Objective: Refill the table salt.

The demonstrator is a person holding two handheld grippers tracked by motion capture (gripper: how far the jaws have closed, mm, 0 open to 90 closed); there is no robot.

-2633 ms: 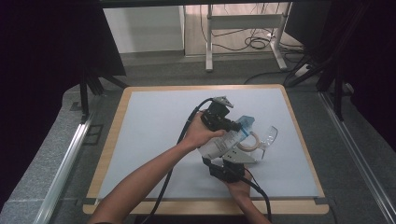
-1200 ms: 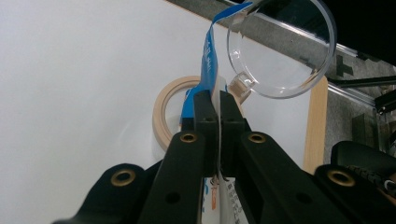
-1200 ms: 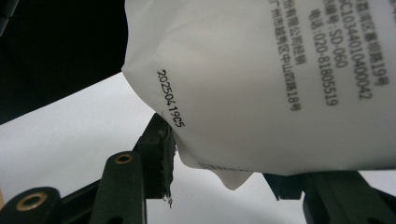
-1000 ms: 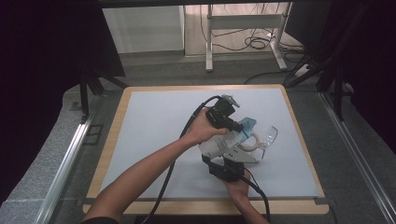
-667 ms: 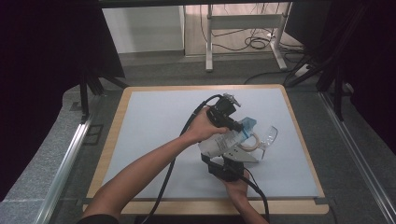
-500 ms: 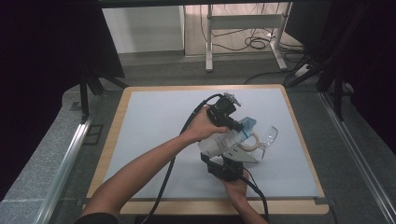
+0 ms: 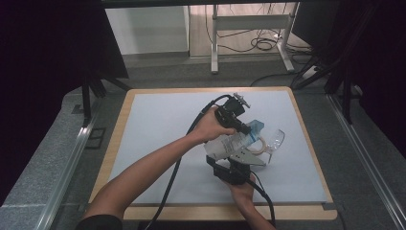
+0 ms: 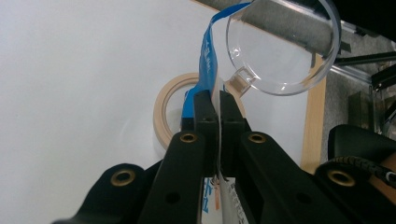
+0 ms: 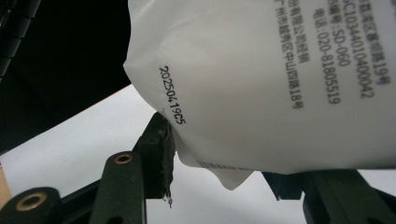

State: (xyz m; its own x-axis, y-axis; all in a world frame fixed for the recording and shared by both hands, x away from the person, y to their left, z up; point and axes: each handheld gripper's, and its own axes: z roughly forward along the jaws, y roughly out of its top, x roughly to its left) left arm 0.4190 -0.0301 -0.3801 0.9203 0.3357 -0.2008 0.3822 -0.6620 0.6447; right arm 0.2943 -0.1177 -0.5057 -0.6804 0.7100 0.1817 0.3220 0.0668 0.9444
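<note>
Clamped together on the blue top edge of a white printed pouch (image 7: pixel 229 143), the jaws of the left gripper (image 8: pixel 213 108) pinch the thin film flat between them, while the jaws of the right gripper (image 9: pixel 224 158) stand partly apart, closed on the pouch's full lower end, one pad pressed against its side by the stamped date code. From where I stand, the wooden-rimmed table (image 7: pixel 306 139) carries a pale mat, and all the work sits right of the middle, nearer the right edge than the left. The pouch hangs tilted between both grippers, above the mat. Just beyond it, toward the right edge, lies a clear plastic cup (image 7: pixel 275 142) on its side, its round mouth facing the left gripper. Beside the cup, a tan roll of tape (image 8: pixel 170 105) lies flat on the mat under the pouch's blue edge.
</note>
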